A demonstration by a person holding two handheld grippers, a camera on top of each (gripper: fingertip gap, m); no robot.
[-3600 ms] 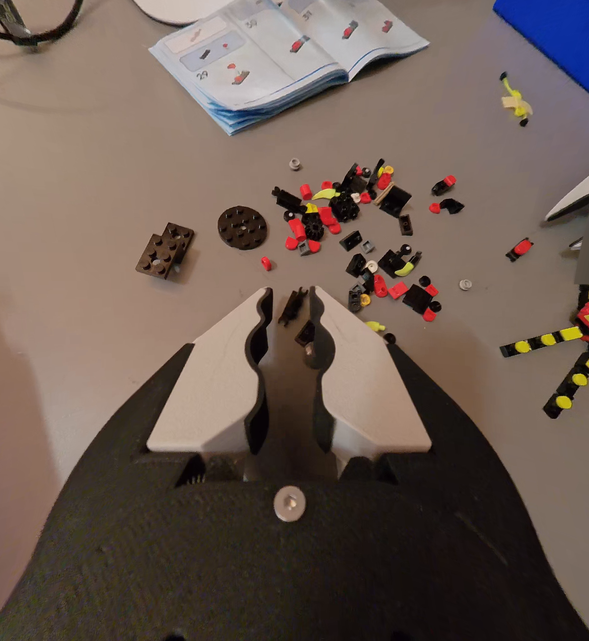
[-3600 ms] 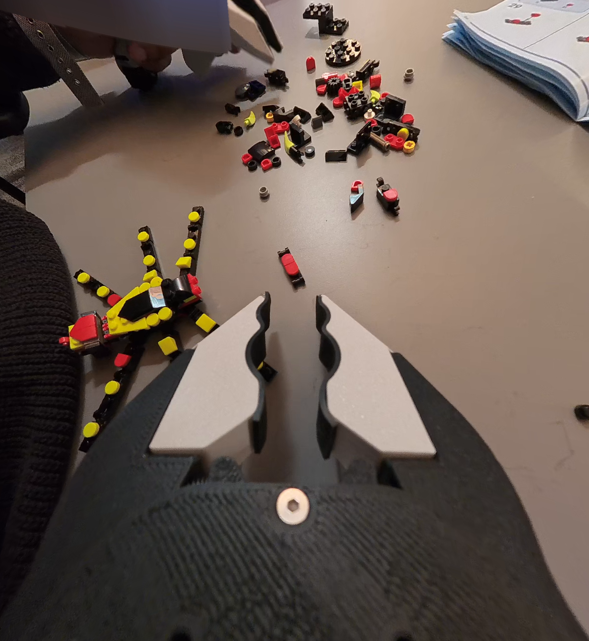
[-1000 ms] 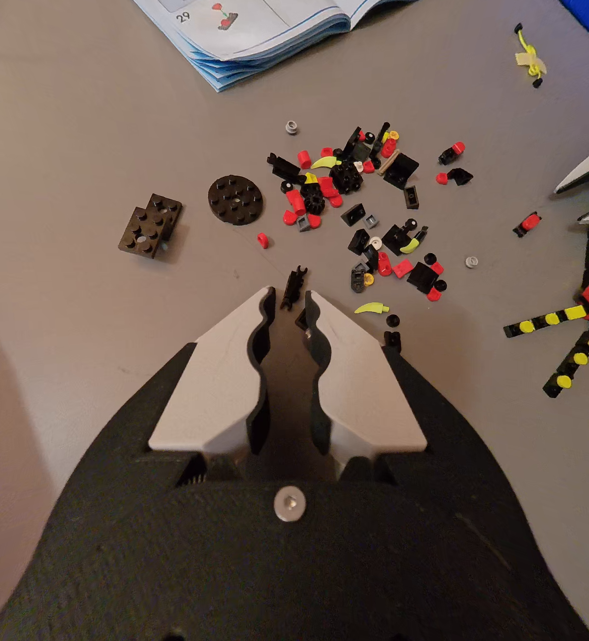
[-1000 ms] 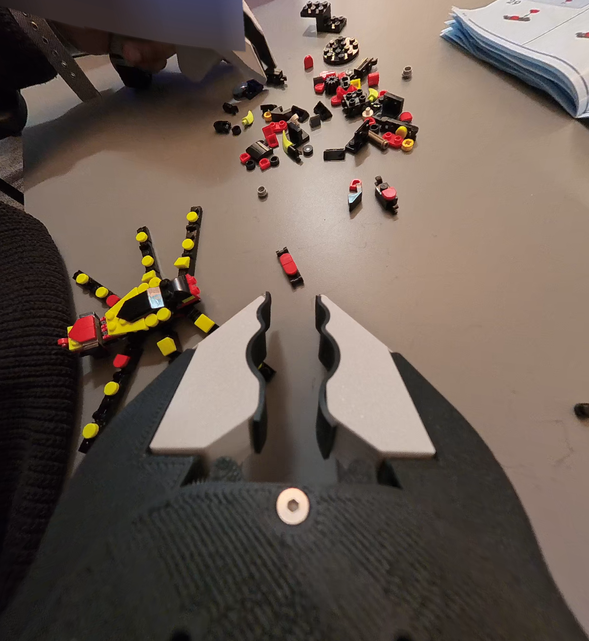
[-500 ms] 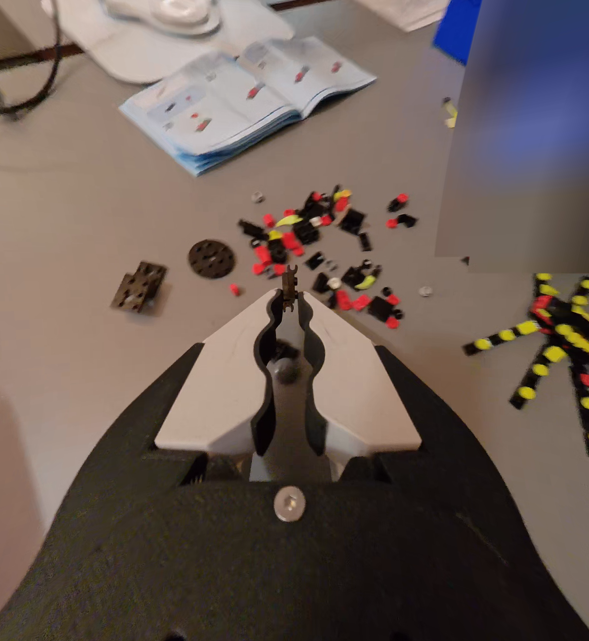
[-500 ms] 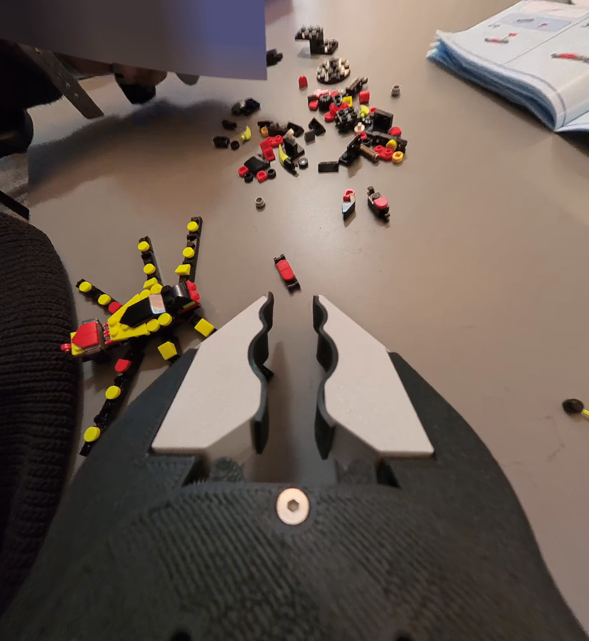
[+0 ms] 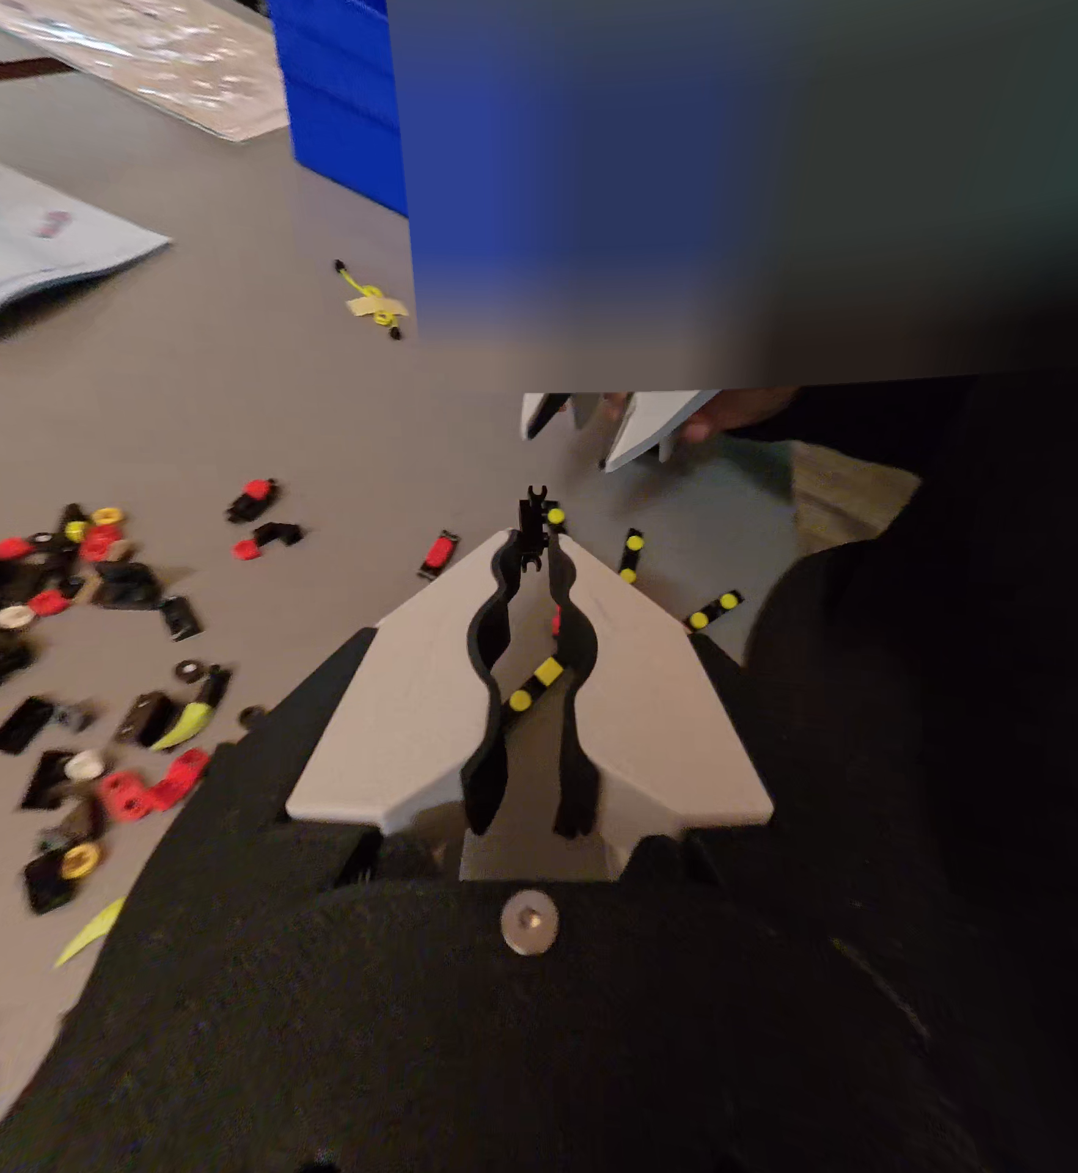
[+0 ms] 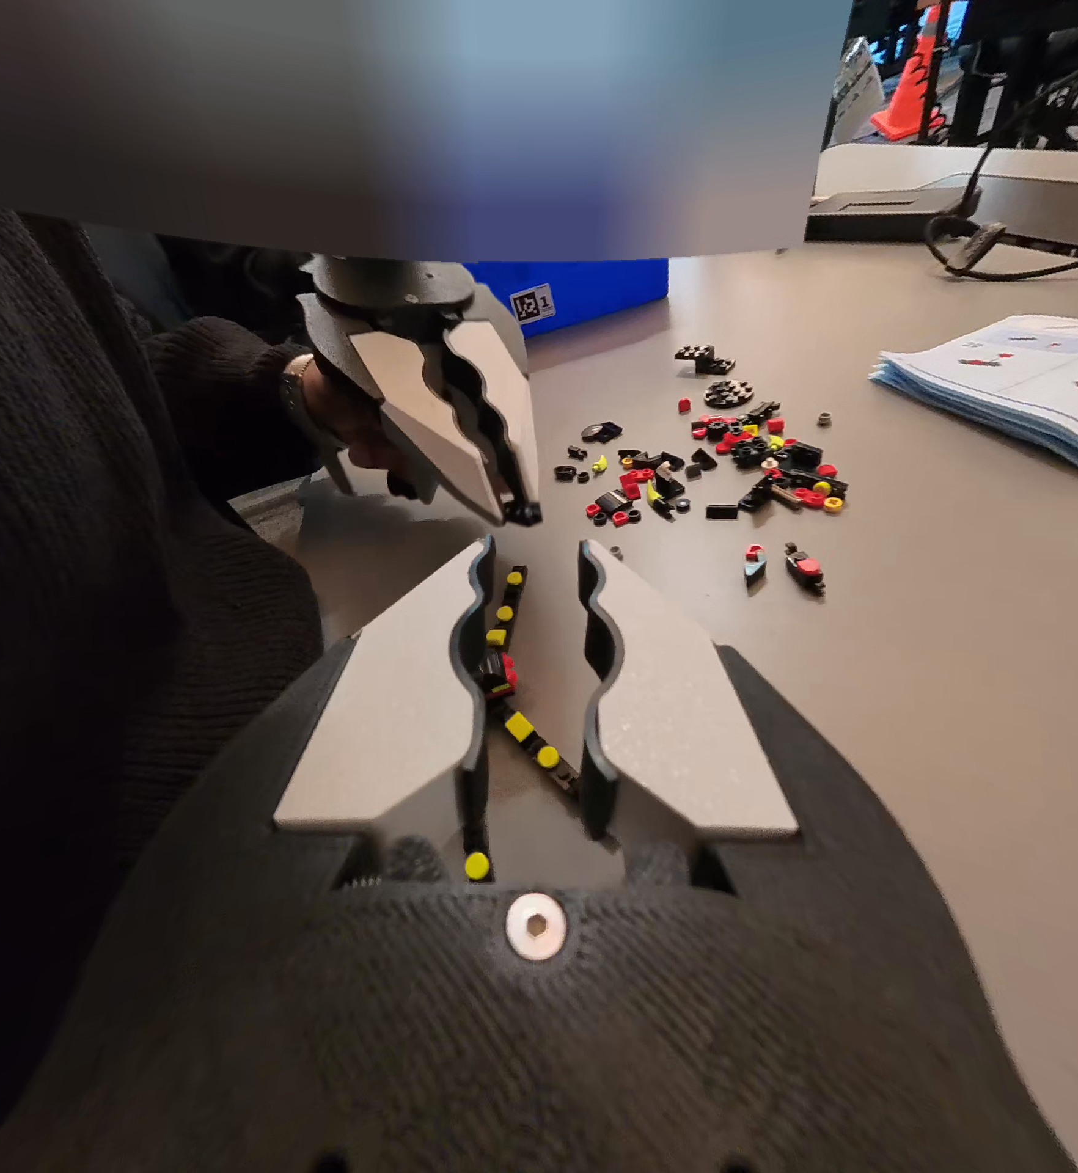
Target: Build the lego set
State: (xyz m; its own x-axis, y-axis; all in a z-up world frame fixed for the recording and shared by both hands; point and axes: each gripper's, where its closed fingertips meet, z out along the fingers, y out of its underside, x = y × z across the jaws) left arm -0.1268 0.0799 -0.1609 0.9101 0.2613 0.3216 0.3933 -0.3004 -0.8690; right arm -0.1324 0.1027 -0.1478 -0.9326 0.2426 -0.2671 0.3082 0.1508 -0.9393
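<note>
My left gripper (image 7: 531,544) is shut on a small black clip piece (image 7: 533,522) that sticks out past its tips. It hangs over the black, yellow and red spider model, whose legs (image 7: 535,689) show between and beside the fingers. In the right wrist view the left gripper (image 8: 517,508) holds the black piece (image 8: 522,513) just above and beyond my right gripper (image 8: 535,549). The right gripper is open and empty, low over the spider model (image 8: 503,673). The right gripper's fingers (image 7: 641,425) show farther off in the left wrist view.
A pile of loose black, red and yellow pieces (image 8: 714,457) lies on the grey table, also in the left wrist view (image 7: 47,603). An open booklet (image 8: 1019,381), a blue bin (image 8: 574,289), a yellow string piece (image 7: 374,301) and a person's dark sleeve (image 8: 111,508) are around. The grippers are tip to tip, or close to it.
My left gripper shut on the black clip piece, lifted it from the table and swung right to above the spider model. My right gripper moved left over the model, staying open.
</note>
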